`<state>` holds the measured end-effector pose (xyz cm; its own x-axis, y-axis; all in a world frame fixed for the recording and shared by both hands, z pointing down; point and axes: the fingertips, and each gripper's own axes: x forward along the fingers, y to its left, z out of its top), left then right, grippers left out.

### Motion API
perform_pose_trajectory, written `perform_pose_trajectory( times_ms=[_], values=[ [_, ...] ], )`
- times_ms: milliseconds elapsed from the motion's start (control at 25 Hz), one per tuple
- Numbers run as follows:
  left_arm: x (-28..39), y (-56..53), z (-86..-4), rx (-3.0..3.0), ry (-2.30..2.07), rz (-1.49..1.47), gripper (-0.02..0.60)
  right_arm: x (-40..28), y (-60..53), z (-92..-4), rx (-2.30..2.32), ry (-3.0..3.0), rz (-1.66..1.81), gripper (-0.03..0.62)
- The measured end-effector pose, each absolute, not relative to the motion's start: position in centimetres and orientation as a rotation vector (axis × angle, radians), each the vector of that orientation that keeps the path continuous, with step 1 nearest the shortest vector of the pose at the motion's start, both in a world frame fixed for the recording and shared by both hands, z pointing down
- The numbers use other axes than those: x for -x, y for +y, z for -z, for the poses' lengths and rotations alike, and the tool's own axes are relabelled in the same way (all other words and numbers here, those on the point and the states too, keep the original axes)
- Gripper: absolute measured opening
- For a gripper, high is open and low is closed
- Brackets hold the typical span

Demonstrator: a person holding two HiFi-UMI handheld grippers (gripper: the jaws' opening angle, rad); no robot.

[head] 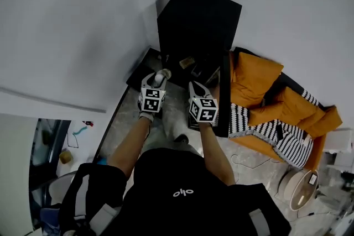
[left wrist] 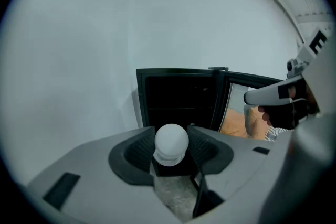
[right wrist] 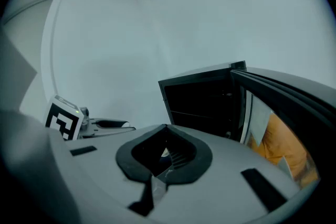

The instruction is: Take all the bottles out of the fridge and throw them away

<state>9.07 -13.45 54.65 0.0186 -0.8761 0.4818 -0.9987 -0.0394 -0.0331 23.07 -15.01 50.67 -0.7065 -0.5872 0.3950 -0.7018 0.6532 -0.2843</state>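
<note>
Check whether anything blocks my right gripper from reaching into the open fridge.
Nothing visible does. The fridge faces the right gripper head-on, with its door swung open to the right. The left gripper, shut on a white-capped bottle, sits off to the left, clear of that path.

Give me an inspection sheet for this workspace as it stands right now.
Surface: grey marbled floor.
Job's things: black fridge, door open; white-capped bottle out of it.
Clutter: orange sofa cushions, striped black-and-white blanket.
Grippers: left gripper shut on the bottle; right gripper shut.
Cables: thin pale cable on the floor by the sofa.
Surroundings: white walls.
</note>
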Motion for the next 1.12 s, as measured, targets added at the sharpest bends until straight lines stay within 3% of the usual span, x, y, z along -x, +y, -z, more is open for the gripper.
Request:
perform_pose_trajectory(
  times_ms=[520,1120],
  values=[
    [-4.8,-8.4,-51.7,-1.887,-2.044,-0.484,0.193,-20.6,-13.2,-49.7,-0.928,-2.637,-0.556,0.008],
    [12.3,-5.5,-51.1,-1.875,-2.045,-0.451,0.193,-5.8,-12.9,-49.7,-0.935,-2.586,-0.506,0.008]
  ],
)
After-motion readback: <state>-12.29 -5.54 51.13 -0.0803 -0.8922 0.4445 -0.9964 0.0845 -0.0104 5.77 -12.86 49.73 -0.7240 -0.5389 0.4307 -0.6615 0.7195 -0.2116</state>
